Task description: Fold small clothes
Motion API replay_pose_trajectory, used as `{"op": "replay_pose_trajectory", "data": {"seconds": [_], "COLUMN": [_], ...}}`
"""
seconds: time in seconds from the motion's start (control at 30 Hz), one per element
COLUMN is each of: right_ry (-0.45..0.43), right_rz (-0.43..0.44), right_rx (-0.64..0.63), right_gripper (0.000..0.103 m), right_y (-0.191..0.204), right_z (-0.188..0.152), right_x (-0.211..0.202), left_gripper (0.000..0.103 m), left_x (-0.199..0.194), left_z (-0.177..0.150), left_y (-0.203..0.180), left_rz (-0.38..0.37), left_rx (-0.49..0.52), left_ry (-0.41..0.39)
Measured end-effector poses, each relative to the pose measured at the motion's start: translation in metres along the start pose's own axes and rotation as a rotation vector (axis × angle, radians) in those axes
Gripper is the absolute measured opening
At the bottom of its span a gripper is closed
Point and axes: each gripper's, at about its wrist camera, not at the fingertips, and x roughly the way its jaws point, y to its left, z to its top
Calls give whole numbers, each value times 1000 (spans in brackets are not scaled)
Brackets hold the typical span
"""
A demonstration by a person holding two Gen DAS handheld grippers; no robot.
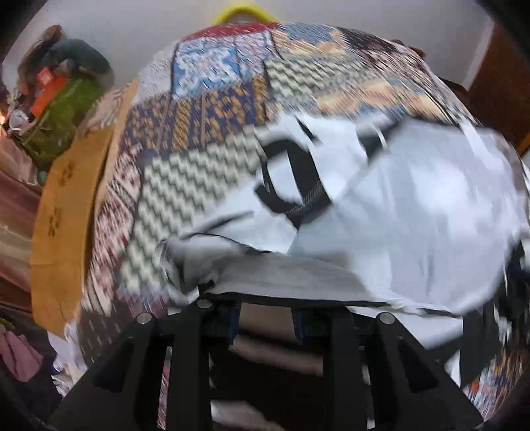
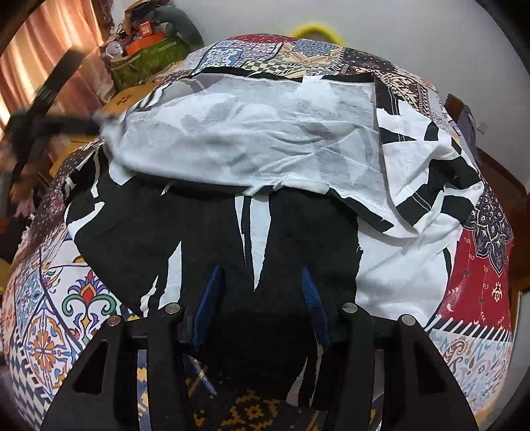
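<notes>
A small black-and-white garment lies spread on the patterned bedspread. Its far part is folded over, showing the pale inside. My left gripper is shut on the garment's edge, which drapes across its fingertips; the picture is smeared. In the right wrist view this gripper shows as a dark blur at the left, at the corner of the folded layer. My right gripper stands open low over the black near part, its blue pads apart, with cloth under and between them.
A green bag stuffed with things stands at the bed's far left, beside a tan board with paw cut-outs. A yellow ring shows behind the bed. Orange curtains hang at the left, dark wood at the right.
</notes>
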Motion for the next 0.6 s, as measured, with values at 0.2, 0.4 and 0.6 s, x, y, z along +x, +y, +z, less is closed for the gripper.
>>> {"op": "replay_pose_trajectory", "data": {"seconds": [0.2,0.4,0.6], "right_ry": [9,6,-1], "right_rz": [26,59,64], "right_rx": [22,67,32], "right_gripper": [47,47,47], "right_y": [-4,-7,8], "right_z": [-1,8,24], "right_x": [2,-5,3], "left_gripper": [26,39,40], "left_x": [-1,-32,-13], "left_z": [47,9,-46], "left_y": [53,47,5], "left_rz": [105,3,-94], "left_rx": [-203,-123,3], "left_ry": [-53,-89,-11]}}
